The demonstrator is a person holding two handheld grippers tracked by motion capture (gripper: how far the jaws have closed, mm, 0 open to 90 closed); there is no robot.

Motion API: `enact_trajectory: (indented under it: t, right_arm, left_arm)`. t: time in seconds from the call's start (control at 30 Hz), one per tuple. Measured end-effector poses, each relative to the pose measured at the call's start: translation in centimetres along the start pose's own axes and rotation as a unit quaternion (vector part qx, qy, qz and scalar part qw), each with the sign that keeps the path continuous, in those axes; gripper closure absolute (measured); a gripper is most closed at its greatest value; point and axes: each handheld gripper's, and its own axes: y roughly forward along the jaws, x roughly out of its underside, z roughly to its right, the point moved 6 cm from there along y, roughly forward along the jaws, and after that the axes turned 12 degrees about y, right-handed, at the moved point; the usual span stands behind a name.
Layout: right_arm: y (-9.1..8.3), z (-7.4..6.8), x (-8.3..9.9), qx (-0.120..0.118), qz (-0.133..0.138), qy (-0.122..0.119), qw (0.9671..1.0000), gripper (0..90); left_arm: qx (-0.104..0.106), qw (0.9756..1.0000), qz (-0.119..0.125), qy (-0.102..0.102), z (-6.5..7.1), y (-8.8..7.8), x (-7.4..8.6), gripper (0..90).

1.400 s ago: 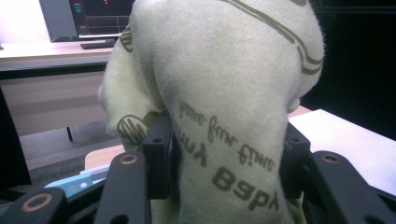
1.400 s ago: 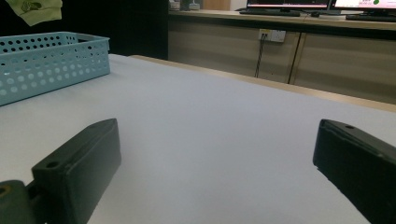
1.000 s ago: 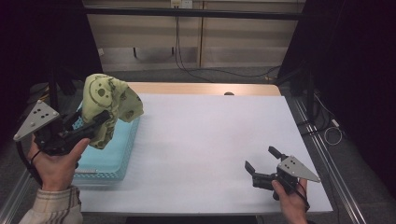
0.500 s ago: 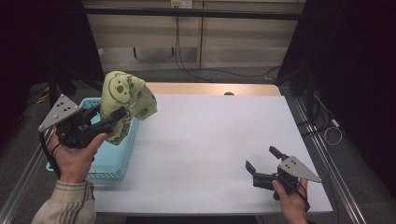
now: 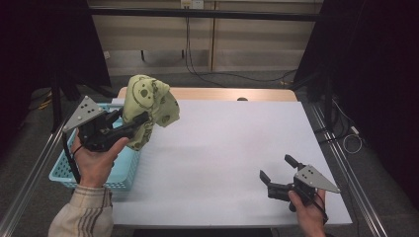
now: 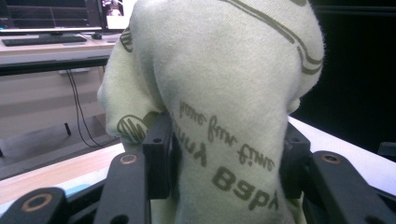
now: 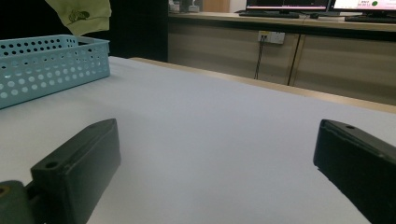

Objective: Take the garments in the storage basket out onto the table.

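A pale green cloth point(image 5: 148, 106) printed with dark bear faces and lettering hangs bunched in the air over the right edge of a light blue perforated basket point(image 5: 116, 170). My left gripper point(image 5: 132, 122) is shut on the cloth. In the left gripper view both jaws press into the cloth point(image 6: 224, 116) from either side. My right gripper point(image 5: 277, 170) rests open near the table's front right corner, nothing between its jaws. The right gripper view has the same open gripper point(image 7: 215, 154) over bare white tabletop, with the basket point(image 7: 51, 65) and a corner of the cloth point(image 7: 81, 14) at far left.
The white table point(image 5: 232, 143) has a wooden strip along its far edge. Metal rails run along both sides. A small dark knob point(image 5: 242, 99) sits at the far edge. Cables hang on the wall behind.
My left hand has carried the cloth to the right, from over the basket's middle to its right edge. The right gripper has stayed in place.
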Motion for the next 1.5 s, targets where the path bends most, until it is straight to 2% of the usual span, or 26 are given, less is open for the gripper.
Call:
enact_trajectory:
  t: [0.07,0.17,0.33,0.37,0.5,0.53,0.73,0.97,1.03,1.1,1.23,1.33,1.4,1.5]
  right_arm:
    - [0.0,0.0,0.0,-0.001,0.0,0.001,1.0,0.0]
    - [0.0,0.0,0.0,-0.002,0.001,0.001,1.0,0.0]
    - [-0.1,-0.1,0.0,-0.005,0.001,-0.001,1.0,0.0]
    - [-0.1,-0.1,0.0,-0.006,0.001,-0.001,1.0,0.0]
    - [-0.1,0.0,0.0,-0.002,0.0,-0.001,1.0,0.0]
    - [-0.1,0.0,0.0,-0.002,0.0,-0.001,1.0,0.0]
    - [0.0,-0.1,0.0,-0.004,0.0,-0.002,1.0,0.0]
    - [0.0,0.0,0.0,-0.002,-0.001,-0.001,1.0,0.0]
    - [0.0,0.0,0.0,-0.002,-0.002,-0.001,1.0,0.0]
    - [0.0,-0.1,0.0,-0.004,-0.002,-0.001,1.0,0.0]
    - [0.0,-0.1,0.0,-0.005,-0.002,0.0,1.0,0.0]
    - [-0.1,-0.1,0.0,-0.004,-0.002,-0.002,1.0,0.0]
    - [-0.1,0.0,0.0,-0.004,-0.002,-0.002,1.0,0.0]
    - [0.0,0.0,0.0,-0.006,-0.002,-0.002,1.0,0.0]
  left_arm:
    - [0.009,1.0,0.001,-0.004,0.6,0.3,-0.2,51.5]
    - [0.021,0.9997,-0.002,0.008,1.4,0.6,-0.7,51.5]
    - [0.028,0.9996,0.005,0.0,2.2,1.5,-1.2,51.4]
    - [0.03,0.9995,-0.002,0.009,2.2,1.7,-1.1,51.4]
    - [0.051,0.9987,-0.005,-0.001,2.9,2.8,-0.8,51.4]
    - [0.054,0.9985,-0.007,0.003,3.1,3.1,-0.8,51.4]
    - [0.064,0.9978,-0.018,0.001,4.3,4.7,-0.4,51.3]
    - [0.079,0.9963,-0.035,0.006,5.8,6.3,-0.2,51.3]
    - [0.083,0.9959,-0.035,0.006,6.3,6.4,-0.5,51.4]
    - [0.096,0.9951,-0.025,0.003,7.1,6.6,-0.9,51.3]
    - [0.108,0.9935,-0.032,0.013,8.0,7.3,-1.1,51.3]
    - [0.111,0.9929,-0.042,0.002,8.4,8.3,-0.6,51.3]
    - [0.116,0.9916,-0.057,0.0,8.6,8.7,0.1,51.3]
    - [0.126,0.9899,-0.066,-0.005,9.1,9.4,1.3,51.3]
